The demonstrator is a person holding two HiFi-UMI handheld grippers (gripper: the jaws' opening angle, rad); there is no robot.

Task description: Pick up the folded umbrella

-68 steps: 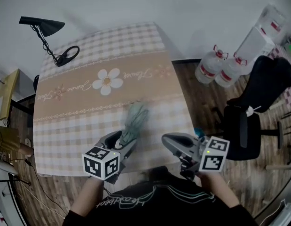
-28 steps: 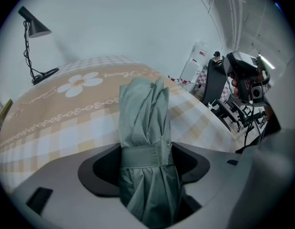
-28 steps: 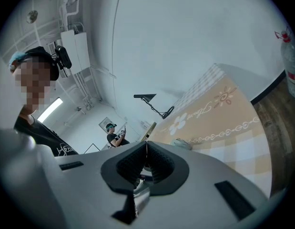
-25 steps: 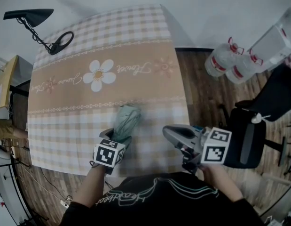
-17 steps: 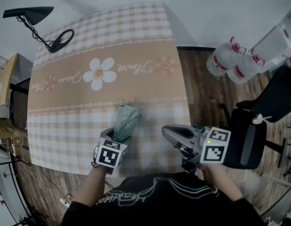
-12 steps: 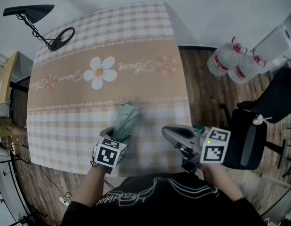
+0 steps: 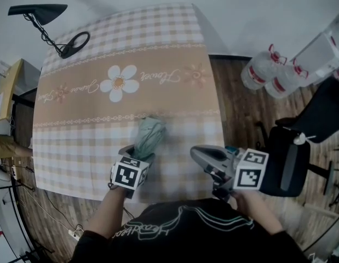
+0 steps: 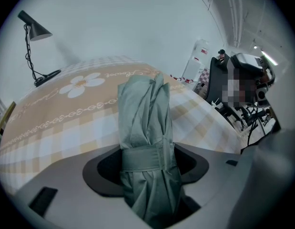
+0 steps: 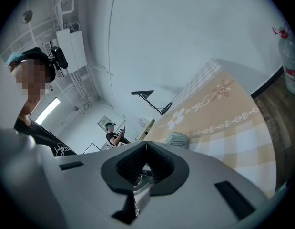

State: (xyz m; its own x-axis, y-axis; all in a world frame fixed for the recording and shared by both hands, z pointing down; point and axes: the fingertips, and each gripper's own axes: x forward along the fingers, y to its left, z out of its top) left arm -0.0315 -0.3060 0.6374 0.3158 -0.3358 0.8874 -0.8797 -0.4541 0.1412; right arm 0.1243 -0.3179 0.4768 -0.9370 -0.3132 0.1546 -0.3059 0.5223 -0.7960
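On the checked tablecloth [image 7: 87,149], folded umbrella [image 8: 143,109]: likely light, soft-skinned, stiff-cored; your left gripper [image 8: 146,170] is closing round its strap [image 8: 148,156], a sound hold; right gripper [image 9: 145,162] pinched together, empty.

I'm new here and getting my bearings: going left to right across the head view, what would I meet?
Desk lamp → folded umbrella → right gripper → black office chair.

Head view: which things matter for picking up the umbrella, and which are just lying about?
Job: folded umbrella; left gripper, jaws closing around it; table underneath.
Lying about: desk lamp; water bottles; office chair; right gripper, shut and empty.
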